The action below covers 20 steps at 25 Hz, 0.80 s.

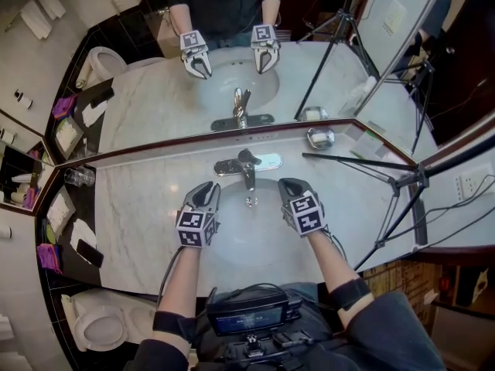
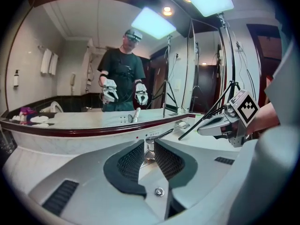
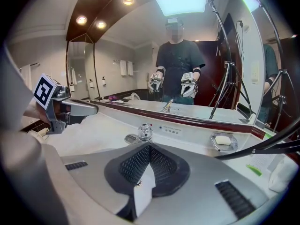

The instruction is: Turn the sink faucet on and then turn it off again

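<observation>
We list: chrome single-lever sink faucet [image 1: 246, 166], between and just beyond both grippers, untouched; left gripper [image 1: 205, 190] jaws slightly apart, empty; right gripper [image 1: 292, 188] jaws together, empty.

1. The faucet [image 1: 246, 165] stands behind the sink basin [image 1: 255, 236], before the mirror [image 1: 193, 91];
2. the soap dish [image 1: 319, 137] sits right of it, the tripod [image 1: 402, 182] further right;
3. a glass [image 1: 77, 177] stands far left on the counter [image 1: 139, 215]; the toilet [image 1: 97, 327] lies off its left end.
</observation>
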Each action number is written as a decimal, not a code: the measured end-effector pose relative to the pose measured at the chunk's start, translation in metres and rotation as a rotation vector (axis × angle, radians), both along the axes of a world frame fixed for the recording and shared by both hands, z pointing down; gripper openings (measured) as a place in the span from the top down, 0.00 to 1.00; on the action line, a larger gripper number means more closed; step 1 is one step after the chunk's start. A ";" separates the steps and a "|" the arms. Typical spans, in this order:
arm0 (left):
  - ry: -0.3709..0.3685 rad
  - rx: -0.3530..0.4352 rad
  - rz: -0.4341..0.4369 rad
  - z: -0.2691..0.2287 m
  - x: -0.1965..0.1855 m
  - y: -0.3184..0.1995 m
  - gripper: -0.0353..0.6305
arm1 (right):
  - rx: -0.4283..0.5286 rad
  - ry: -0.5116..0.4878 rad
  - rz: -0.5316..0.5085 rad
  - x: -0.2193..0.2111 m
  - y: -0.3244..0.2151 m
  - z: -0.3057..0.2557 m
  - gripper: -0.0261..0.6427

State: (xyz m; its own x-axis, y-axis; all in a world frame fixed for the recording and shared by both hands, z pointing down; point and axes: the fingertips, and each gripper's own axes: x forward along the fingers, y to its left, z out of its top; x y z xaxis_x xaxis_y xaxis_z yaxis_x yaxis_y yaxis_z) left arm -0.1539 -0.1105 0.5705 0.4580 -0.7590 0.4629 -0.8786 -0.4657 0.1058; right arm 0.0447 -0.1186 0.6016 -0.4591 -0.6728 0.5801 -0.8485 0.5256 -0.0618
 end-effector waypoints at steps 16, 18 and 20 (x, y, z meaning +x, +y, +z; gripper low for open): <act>-0.252 0.034 0.325 0.021 0.087 -0.043 0.67 | -0.015 0.007 0.010 0.009 -0.004 0.008 0.93; -0.327 0.052 0.372 0.029 0.096 -0.047 0.67 | -0.020 0.006 0.012 0.011 -0.004 0.011 0.93; -0.419 0.085 0.430 0.037 0.106 -0.049 0.65 | -0.027 0.006 0.015 0.013 -0.003 0.015 0.93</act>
State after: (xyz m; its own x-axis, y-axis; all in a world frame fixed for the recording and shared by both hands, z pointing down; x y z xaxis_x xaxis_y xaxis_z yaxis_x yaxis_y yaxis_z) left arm -0.0475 -0.1599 0.6076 0.5237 -0.5888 0.6157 -0.5690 -0.7796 -0.2617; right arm 0.0576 -0.1213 0.6164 -0.4457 -0.6637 0.6007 -0.8565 0.5112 -0.0707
